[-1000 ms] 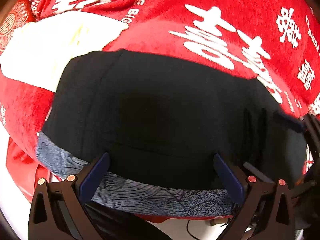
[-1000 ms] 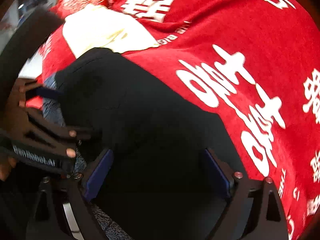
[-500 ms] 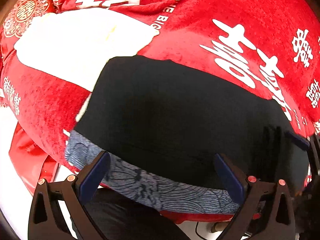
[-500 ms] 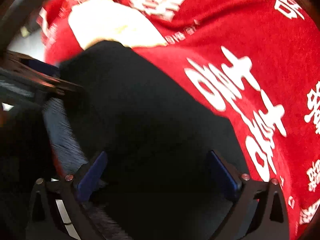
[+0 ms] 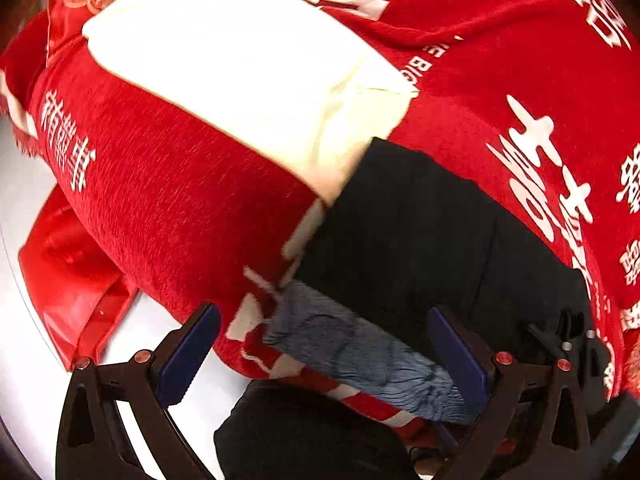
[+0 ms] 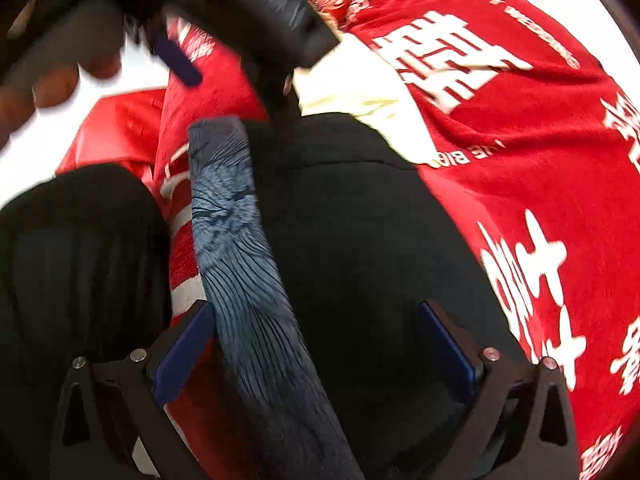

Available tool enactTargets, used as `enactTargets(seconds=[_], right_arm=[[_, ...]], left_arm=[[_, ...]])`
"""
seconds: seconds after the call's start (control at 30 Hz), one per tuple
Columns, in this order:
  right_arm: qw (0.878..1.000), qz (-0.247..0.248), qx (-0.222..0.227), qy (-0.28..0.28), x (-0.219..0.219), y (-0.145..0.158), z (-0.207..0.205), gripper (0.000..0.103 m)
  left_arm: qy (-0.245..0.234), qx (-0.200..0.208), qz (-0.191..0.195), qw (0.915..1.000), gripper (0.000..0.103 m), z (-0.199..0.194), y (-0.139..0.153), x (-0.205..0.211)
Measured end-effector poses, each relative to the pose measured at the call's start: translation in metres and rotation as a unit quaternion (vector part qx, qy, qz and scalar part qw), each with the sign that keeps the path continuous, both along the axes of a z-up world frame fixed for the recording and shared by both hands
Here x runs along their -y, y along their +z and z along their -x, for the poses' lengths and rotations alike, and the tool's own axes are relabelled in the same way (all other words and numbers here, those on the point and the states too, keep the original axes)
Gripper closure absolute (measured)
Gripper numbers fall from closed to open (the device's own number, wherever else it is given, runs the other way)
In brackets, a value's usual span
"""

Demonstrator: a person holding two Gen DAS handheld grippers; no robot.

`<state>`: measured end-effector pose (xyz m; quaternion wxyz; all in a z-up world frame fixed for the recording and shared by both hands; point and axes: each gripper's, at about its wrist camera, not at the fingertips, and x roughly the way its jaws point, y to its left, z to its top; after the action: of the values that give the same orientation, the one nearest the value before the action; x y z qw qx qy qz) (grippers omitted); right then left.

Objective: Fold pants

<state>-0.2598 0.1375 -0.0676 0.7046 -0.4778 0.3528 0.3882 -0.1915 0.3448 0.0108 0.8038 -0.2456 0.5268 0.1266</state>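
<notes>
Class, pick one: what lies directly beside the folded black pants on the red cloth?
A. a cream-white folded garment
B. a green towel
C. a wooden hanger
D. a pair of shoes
A: a cream-white garment lies on the red cloth right next to the black pants.

Red cloth [image 5: 168, 200] — white Chinese double-happiness characters, partial "BIG" [image 6: 476, 152]

the pants [image 5: 420, 240] lie on the blanket [image 5: 168, 208], near its edge; the folded cloth [image 5: 248, 72] lies behind them, touching.
</notes>
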Motion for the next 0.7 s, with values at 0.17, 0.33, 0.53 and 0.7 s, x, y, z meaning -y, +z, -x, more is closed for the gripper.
enactTargets(seconds=[0.17,0.33,0.53,0.7], right_arm=[[1.000,-0.003,0.024,0.012,-0.019,-0.008,0.000,0.017],[1.000,-0.024,0.007,-0.018,-0.022,0.010,-0.014,0.042],[0.997,0.006,0.071,0.033,-0.045,-0.012,0.010,0.026],[0.998,-0.052,0.028,-0.019,-0.039,0.017,-0.011,0.069]], left_arm=[[0.007,0.005,0.025,0.9996,0.000,0.008,-0.006,-0.016],[0.014,0.009,0.056,0.9983,0.000,0.008,-0.009,-0.025],[0.014,0.013,0.066,0.9976,0.000,0.006,-0.007,-0.027],[0.015,0.020,0.081,0.9964,0.000,0.008,-0.004,-0.036]])
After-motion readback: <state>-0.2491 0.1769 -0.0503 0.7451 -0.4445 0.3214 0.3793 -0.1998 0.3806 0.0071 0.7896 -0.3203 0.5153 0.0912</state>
